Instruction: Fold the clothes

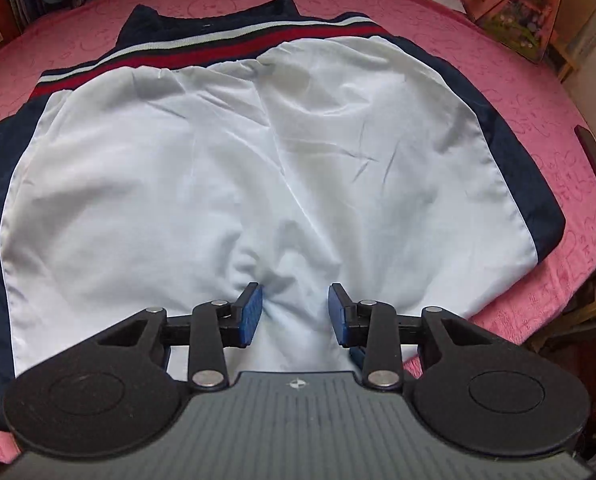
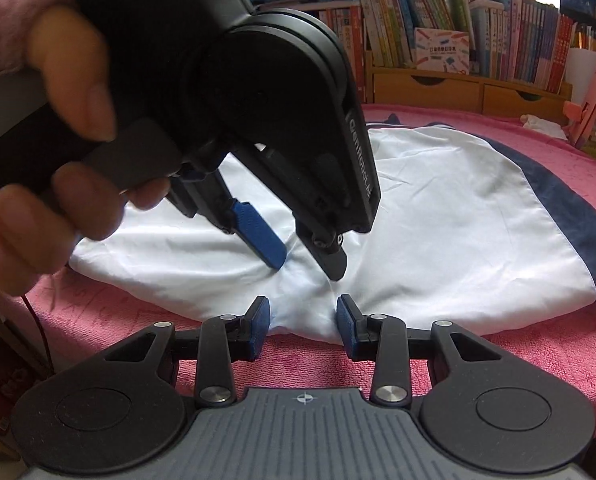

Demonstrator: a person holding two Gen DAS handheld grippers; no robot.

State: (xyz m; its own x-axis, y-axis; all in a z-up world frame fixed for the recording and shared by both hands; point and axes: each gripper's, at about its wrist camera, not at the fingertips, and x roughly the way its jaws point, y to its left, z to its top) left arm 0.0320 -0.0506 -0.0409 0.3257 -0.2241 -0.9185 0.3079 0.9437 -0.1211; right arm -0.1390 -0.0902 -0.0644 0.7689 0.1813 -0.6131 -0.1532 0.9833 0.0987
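Both grippers work the near hem of a white and navy jacket (image 1: 226,168) spread flat on a pink bedspread (image 1: 498,60).

The jacket lies back up, its red and white striped band (image 1: 218,54) at the far end and navy side panels along both edges. The right gripper (image 2: 303,322) pinches a gathered fold of the white hem at the near edge, fabric bunched between its 2 blue pads. The left gripper (image 1: 295,308) points steeply down just beyond it; its pads straddle a puckered ridge of cloth, and I cannot tell whether they press on it yet. This looks like securing the hem before the first fold. Next, the left needs a firm pinch, then both should lift together and carry the hem toward the striped band. A bookshelf (image 2: 478,40) stands behind.
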